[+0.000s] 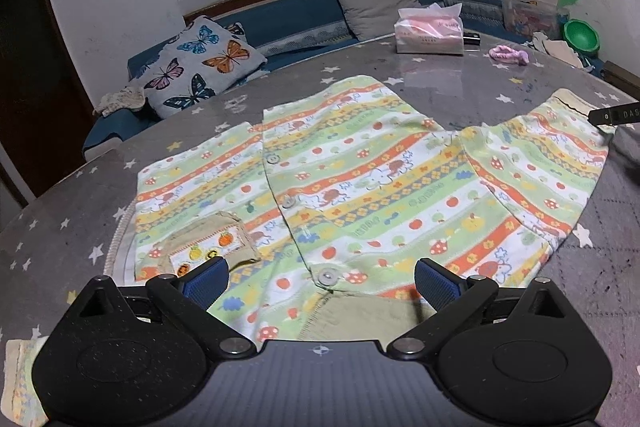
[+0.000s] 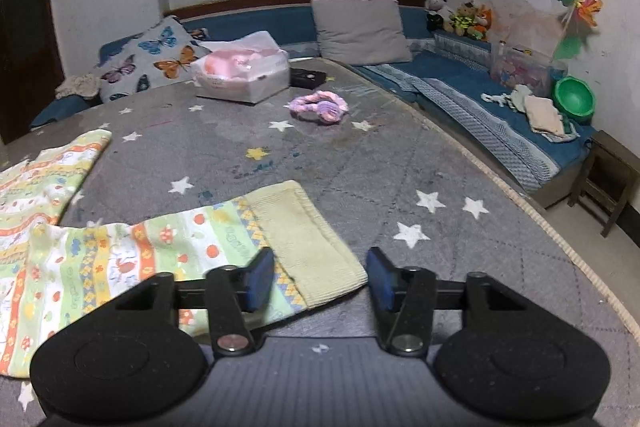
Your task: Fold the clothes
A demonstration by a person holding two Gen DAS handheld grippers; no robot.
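Both the left gripper (image 1: 322,281) and right gripper (image 2: 320,279) gape wide, empty, above the soft striped shirt (image 1: 360,183) with its ribbed cuff (image 2: 308,247).

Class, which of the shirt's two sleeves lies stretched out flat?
The right sleeve, stretched flat beside the right gripper; the left sleeve is folded over the shirt.

Striped buttoned shirt (image 1: 352,187) flat on table
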